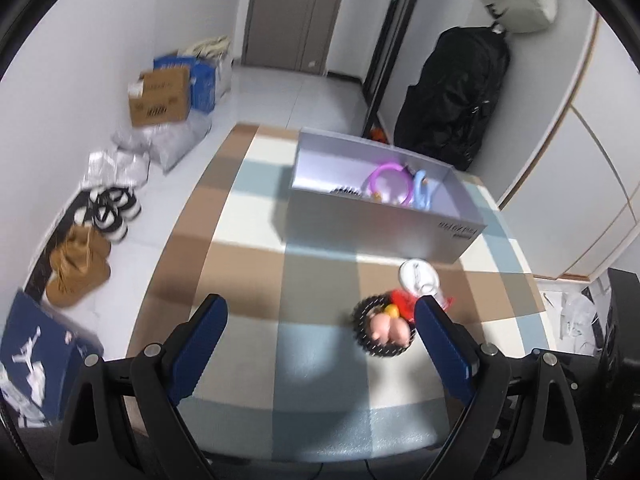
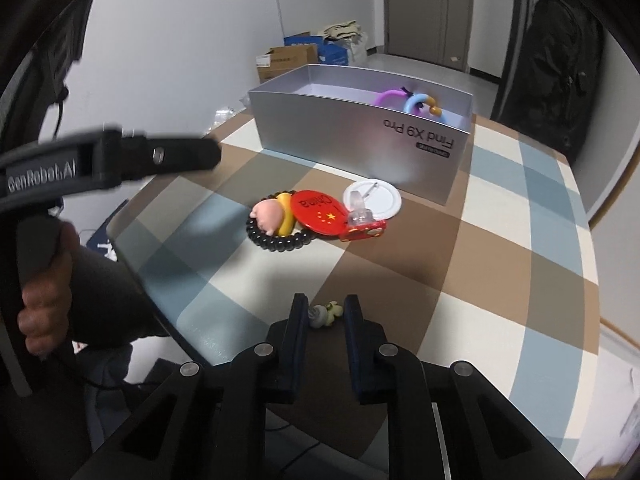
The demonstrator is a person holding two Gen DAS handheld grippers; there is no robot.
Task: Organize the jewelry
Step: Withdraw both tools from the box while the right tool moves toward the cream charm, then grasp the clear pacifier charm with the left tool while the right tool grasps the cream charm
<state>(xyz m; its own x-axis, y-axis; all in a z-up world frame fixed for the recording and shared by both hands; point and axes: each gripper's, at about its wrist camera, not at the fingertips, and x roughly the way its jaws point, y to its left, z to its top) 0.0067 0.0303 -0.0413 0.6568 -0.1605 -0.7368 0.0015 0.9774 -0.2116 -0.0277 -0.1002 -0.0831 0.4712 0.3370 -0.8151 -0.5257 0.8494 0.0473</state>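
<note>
Cardboard box [image 1: 159, 96], tan boots [image 1: 78, 266] by wall.

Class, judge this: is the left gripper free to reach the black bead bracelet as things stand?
Probably yes: the left gripper is open, the black bead bracelet lies just ahead by one finger, and nothing stands between.

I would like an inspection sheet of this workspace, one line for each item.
Surface: checked tablecloth in brown, blue and cream.
Job's things: silver box holding purple ring and blue ring; on the cloth, black bead bracelet with pink charm, red badge, white badge; small trinket near the table's front edge.
Clutter: nothing seen on the table.
Grippers: left gripper jaws wide apart, empty; right gripper jaws narrowed around the trinket, contact unclear.
Cables: dark cord below the table edge.
Surroundings: cardboard boxes, shoes, black bag, door.
</note>
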